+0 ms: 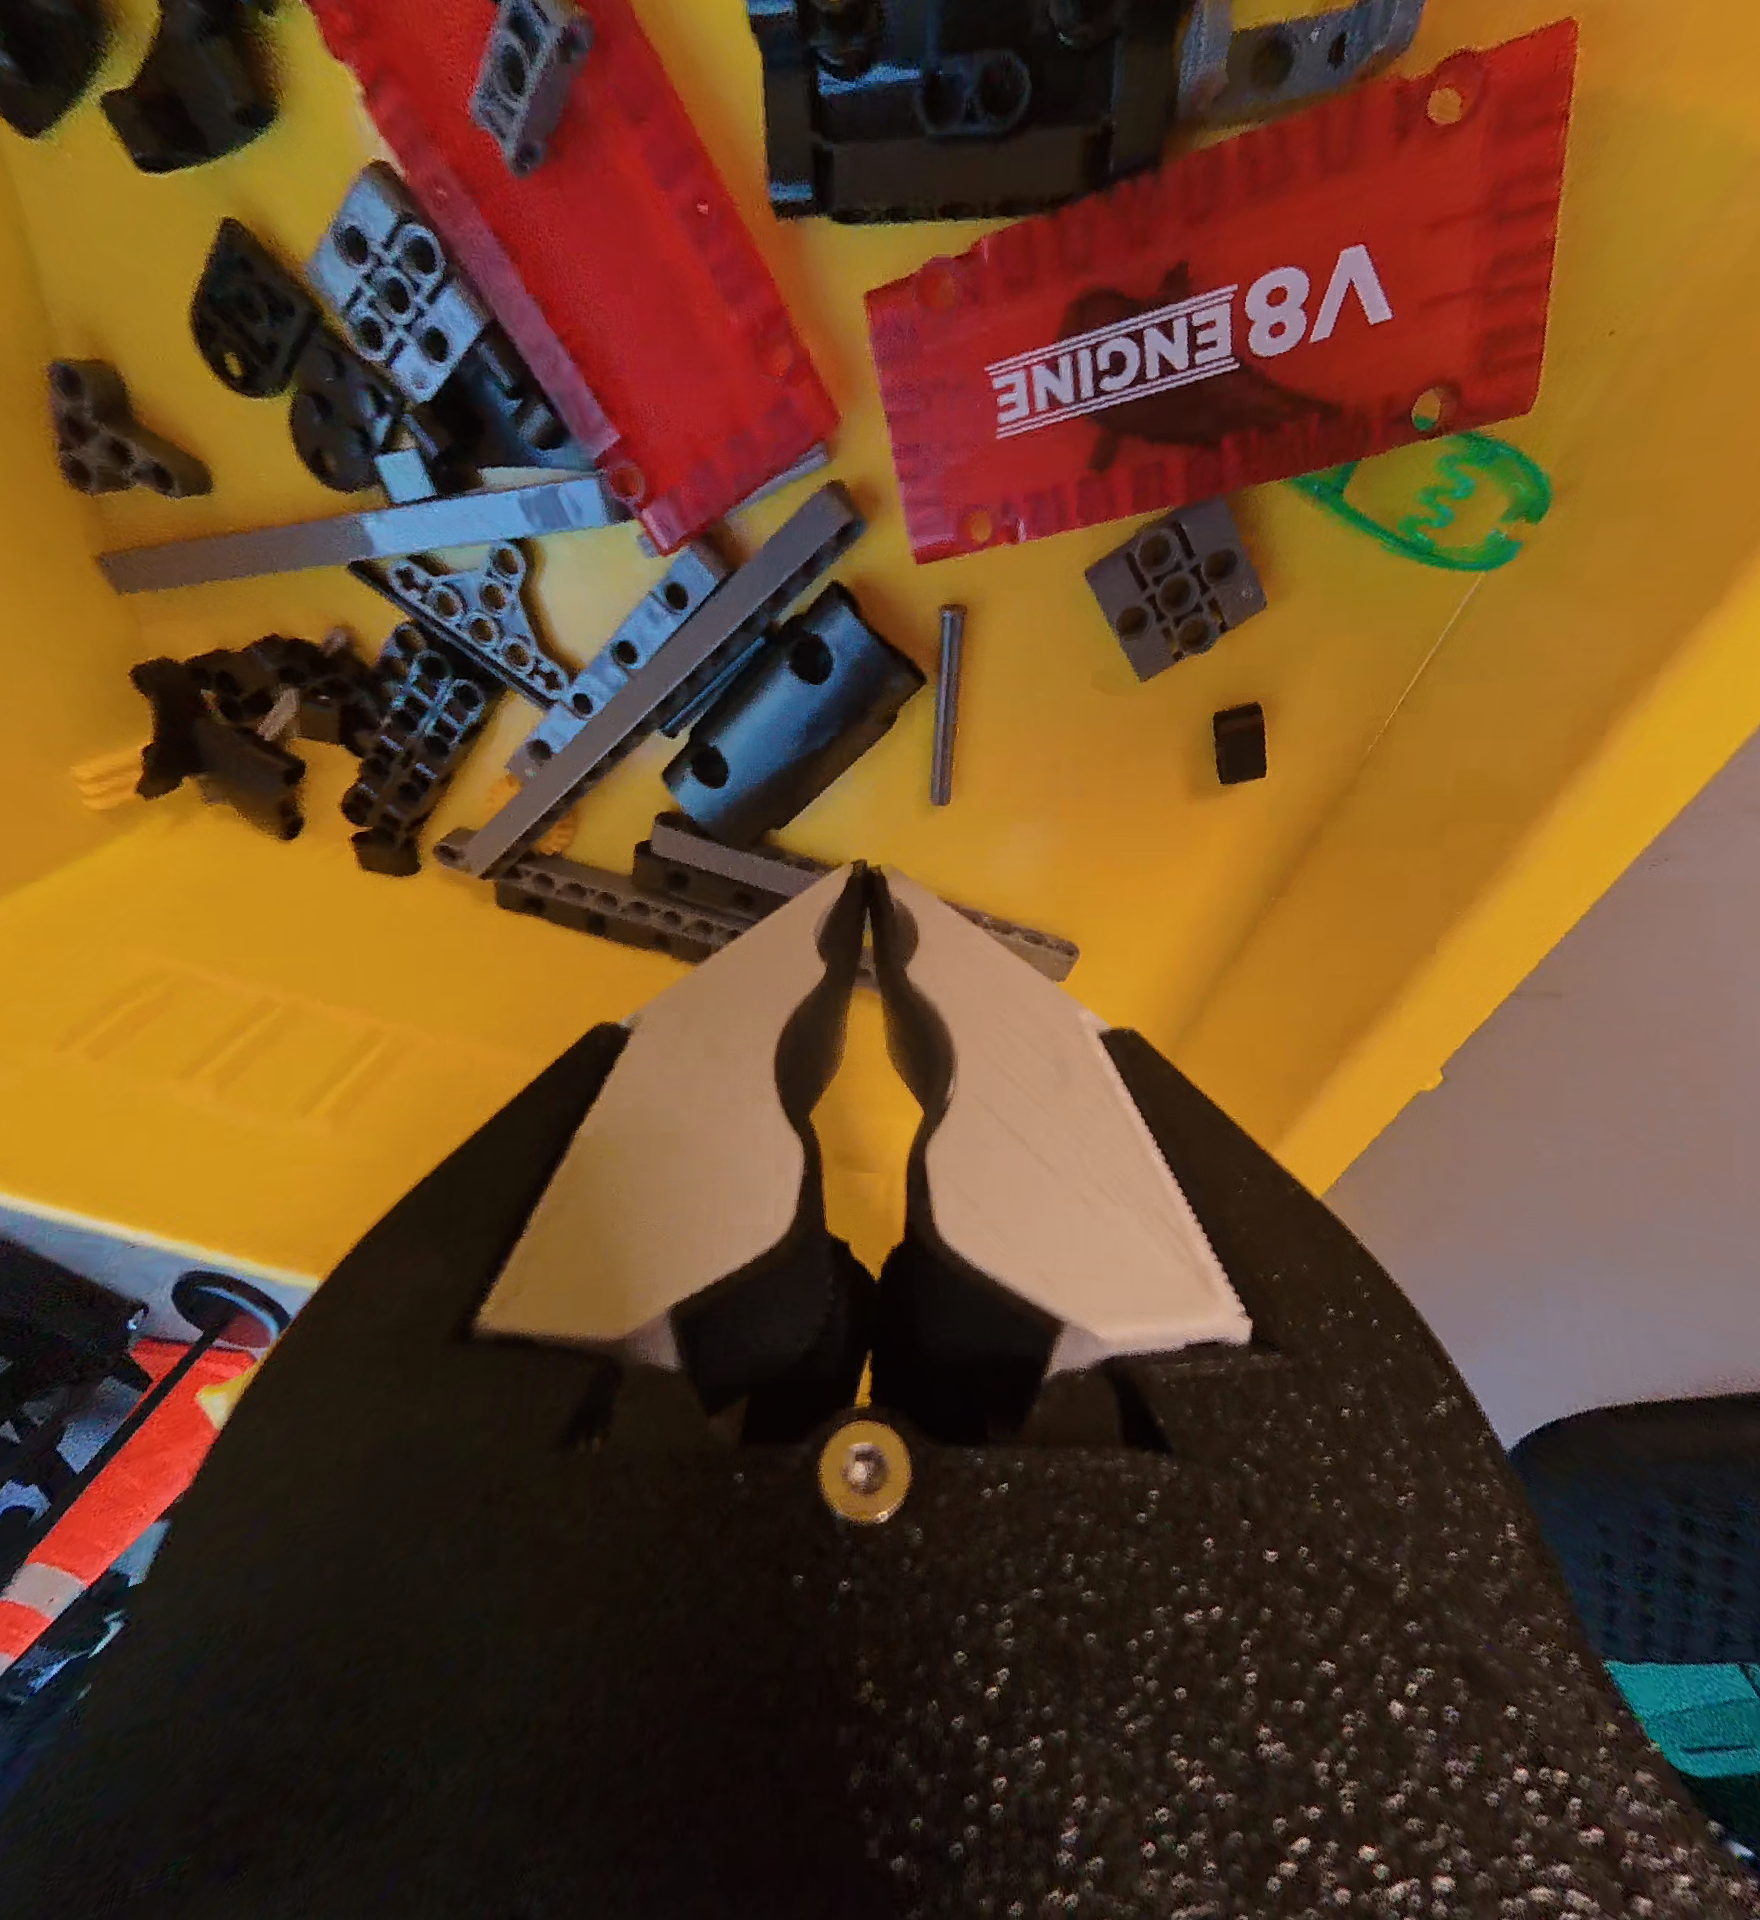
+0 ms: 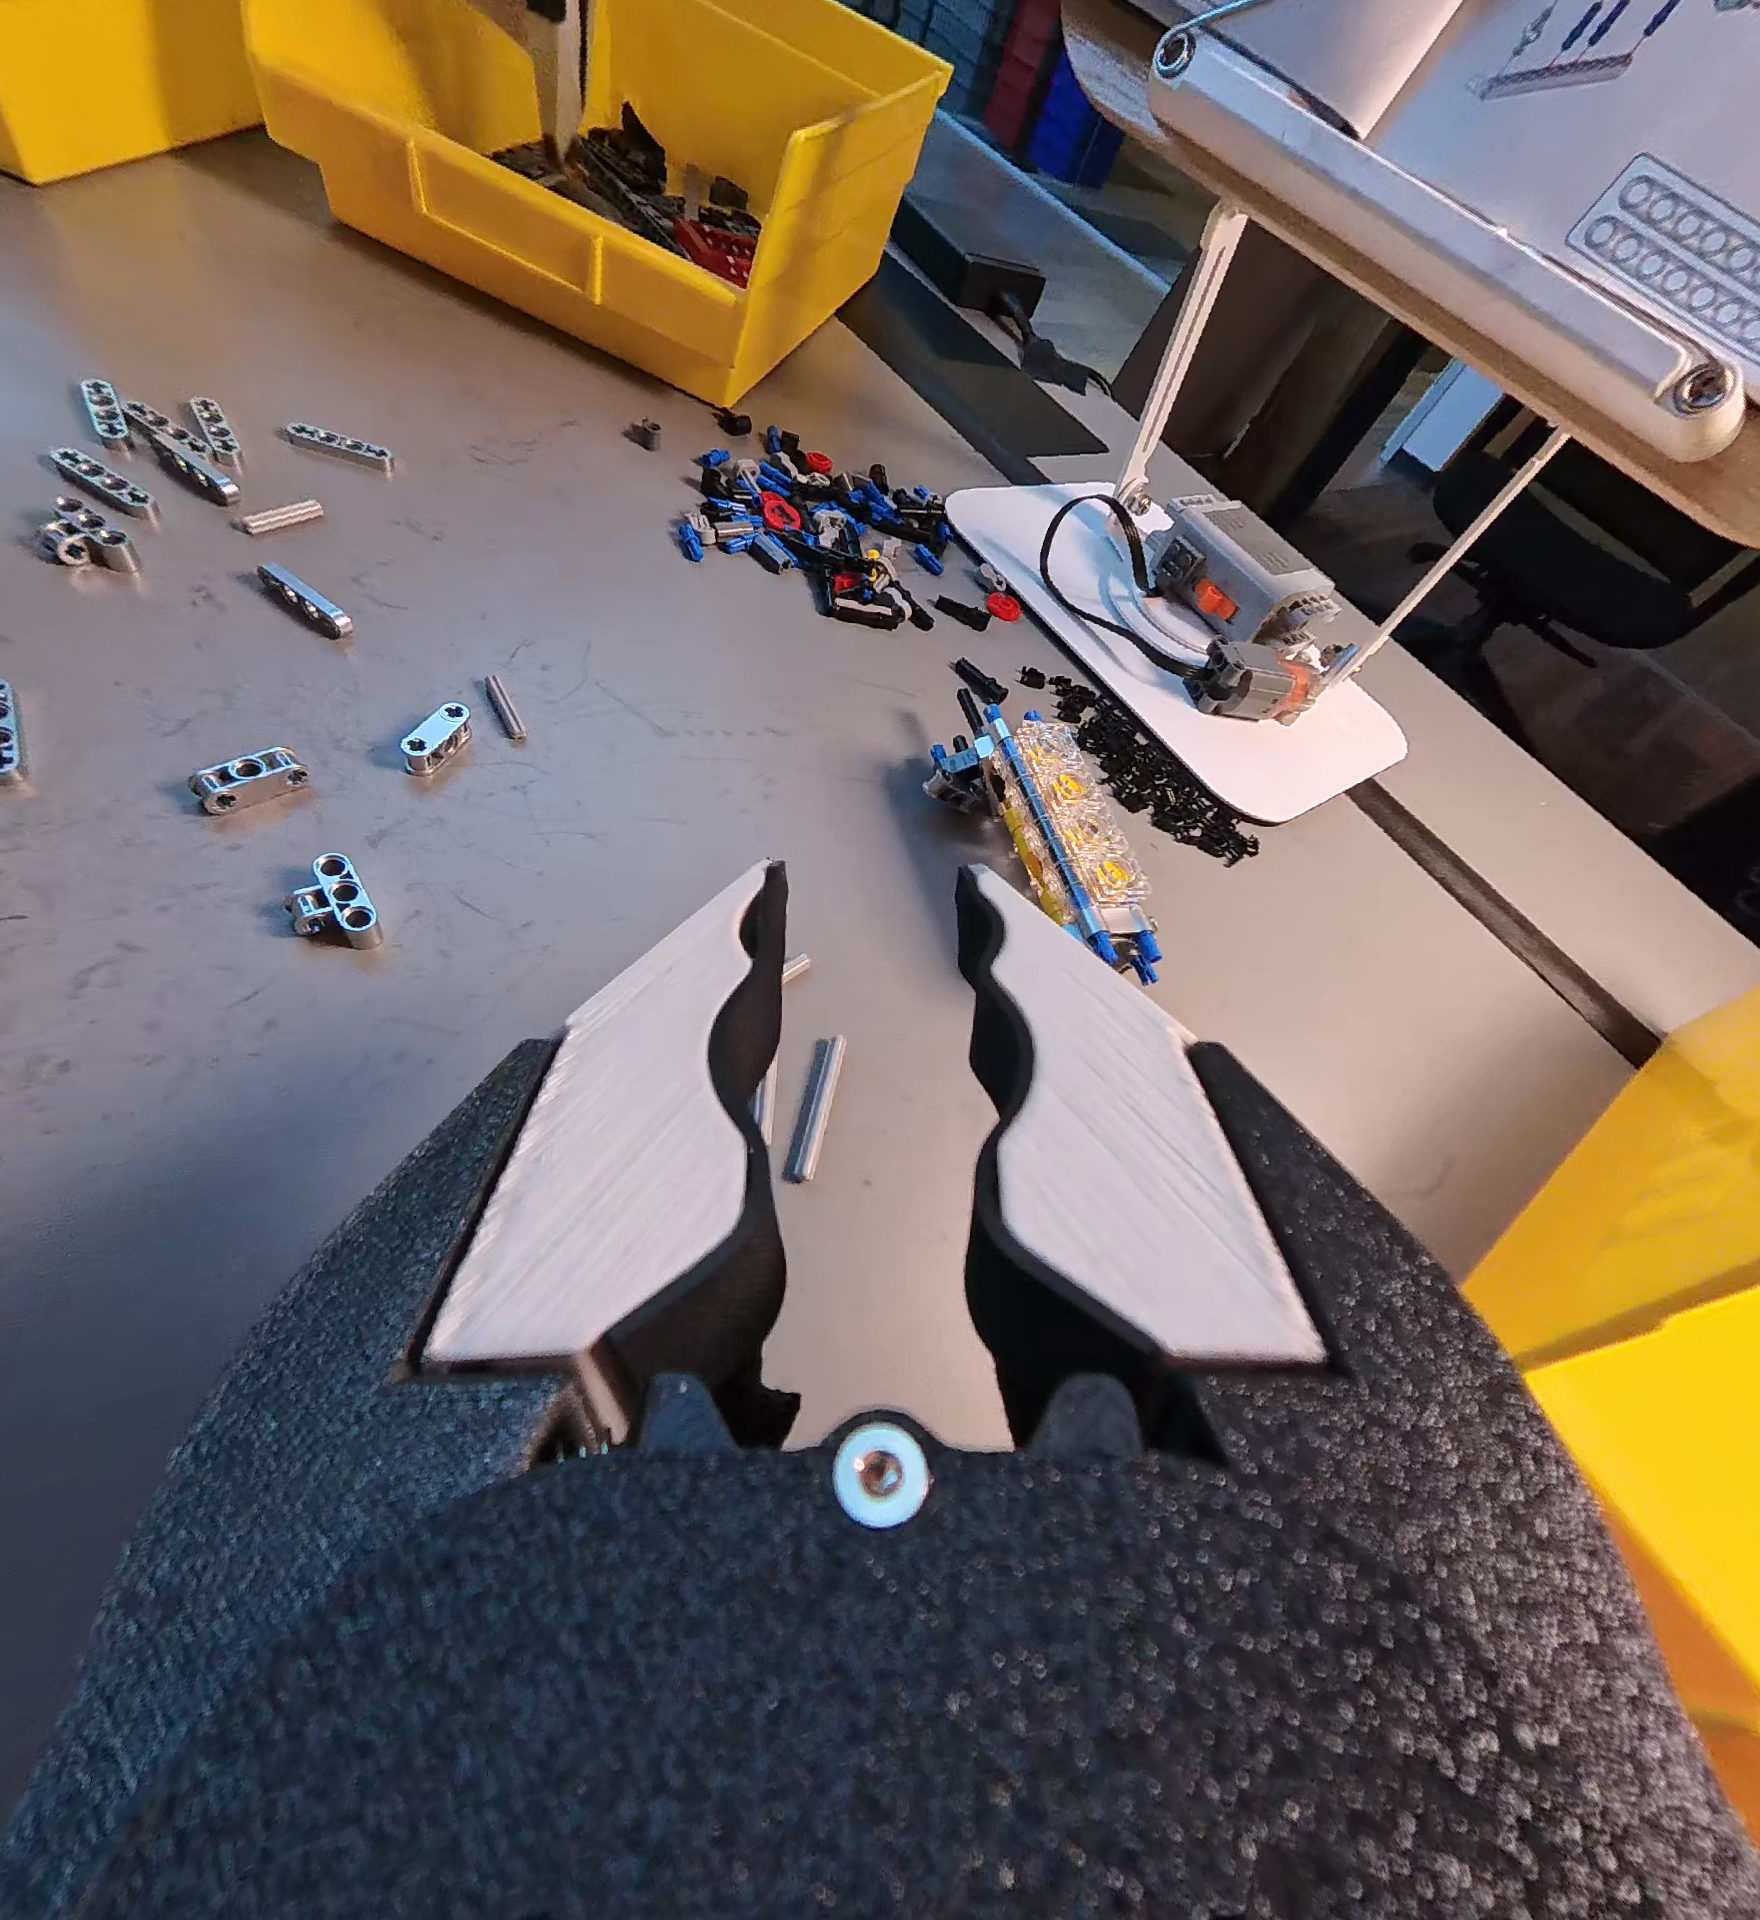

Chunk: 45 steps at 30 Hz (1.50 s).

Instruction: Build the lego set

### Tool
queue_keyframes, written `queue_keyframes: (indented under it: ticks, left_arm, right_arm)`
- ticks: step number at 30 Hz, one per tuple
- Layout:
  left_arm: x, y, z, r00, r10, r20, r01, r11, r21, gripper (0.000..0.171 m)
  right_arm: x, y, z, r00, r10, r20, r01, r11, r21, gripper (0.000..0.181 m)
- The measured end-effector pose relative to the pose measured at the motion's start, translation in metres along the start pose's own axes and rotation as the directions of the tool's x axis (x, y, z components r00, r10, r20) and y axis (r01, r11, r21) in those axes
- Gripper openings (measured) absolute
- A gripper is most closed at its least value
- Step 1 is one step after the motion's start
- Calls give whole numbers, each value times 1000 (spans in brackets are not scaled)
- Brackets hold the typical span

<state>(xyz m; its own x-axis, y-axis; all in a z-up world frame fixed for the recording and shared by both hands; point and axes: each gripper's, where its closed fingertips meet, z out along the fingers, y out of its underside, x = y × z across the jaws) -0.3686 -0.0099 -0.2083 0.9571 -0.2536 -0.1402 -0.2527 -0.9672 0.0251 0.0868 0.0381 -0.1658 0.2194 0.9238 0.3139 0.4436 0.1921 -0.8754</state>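
The left gripper (image 1: 860,873) has its white, black-lined fingers pressed together at the tips, with nothing visible between them. It hangs inside a yellow plastic bin (image 1: 180,997), its tips just over a dark grey studded beam with a row of holes (image 1: 647,904) lying on the bin floor. Just beyond the tips sit a black rounded block with holes (image 1: 793,717) and a thin dark grey axle rod (image 1: 947,704). Farther out and to the right lies a red ribbed panel with white lettering (image 1: 1219,312); a second red ribbed panel (image 1: 595,260) lies farther out to the left, among grey and black perforated pieces.

The right gripper (image 2: 871,883) hovers over a grey metal tabletop (image 2: 543,644) with its fingers spread apart and empty. Between the fingers, on the table, lies a short grey axle rod (image 2: 816,1107). Just off the right fingertip is a small assembly of clear yellow and blue pieces (image 2: 1063,831). Out to the left, short grey perforated links (image 2: 247,777) are scattered. Far ahead stands the yellow plastic bin (image 2: 647,270), with the left gripper (image 2: 559,104) reaching down into it.
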Motion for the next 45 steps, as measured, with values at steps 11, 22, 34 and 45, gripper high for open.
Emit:
queue_keyframes:
  ticks: [11, 22, 34, 45]
  left_arm:
    - [-22, -27, -21, 1000, 11, -2, -10, 985, 171, 11]
    - [-1, -62, 8, 965, 188, -185, -153, 970, 188, 7]
    - [-45, -62, 24, 992, 44, -116, -27, 989, 147, 0]
    - [-41, -65, 10, 995, 66, -76, -50, 978, 201, 12]
  right_arm:
    - [7, 7, 3, 999, 35, -10, -35, 999, 12, 30]
    - [26, -2, -4, 995, 91, -50, -86, 991, 102, 29]
    - [26, 0, -2, 994, 102, -41, -98, 991, 89, 29]
    - [21, 1, 0, 997, 71, -36, -69, 995, 74, 29]
